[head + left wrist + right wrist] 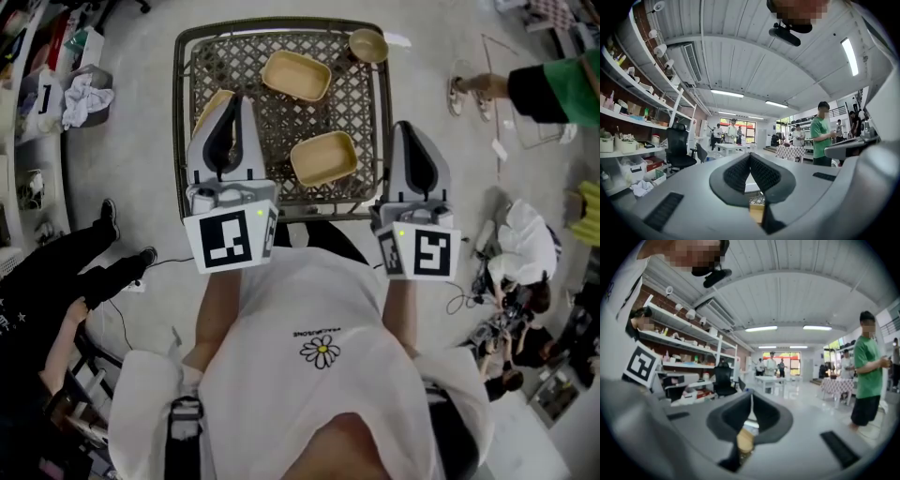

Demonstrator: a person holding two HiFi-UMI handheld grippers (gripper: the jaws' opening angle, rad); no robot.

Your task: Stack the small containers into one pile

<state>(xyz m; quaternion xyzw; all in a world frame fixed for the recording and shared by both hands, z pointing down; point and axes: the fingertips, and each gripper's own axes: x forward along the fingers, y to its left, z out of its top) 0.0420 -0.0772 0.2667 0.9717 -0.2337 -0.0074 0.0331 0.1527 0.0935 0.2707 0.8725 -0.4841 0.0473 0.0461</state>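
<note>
On the lattice worktop [272, 122], one rectangular container [296, 75] lies far centre, a second container [323, 157] nearer and right, a third container [206, 108] left, partly under the left gripper [228, 101], and a round bowl [368, 44] at the far right corner.

The table [272, 124] is dark brown metal in a diamond lattice. On it lie pale tan containers [296, 75]. Just short of the table, the left gripper [228, 103] and right gripper [410, 129] are light grey with black-and-white square markers [228, 241]. Below them is a white shirt [319, 309] with a daisy print.

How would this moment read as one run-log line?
left hand-held gripper: shut, empty | right hand-held gripper: shut, empty | tan containers: apart on mesh table, none stacked
</note>
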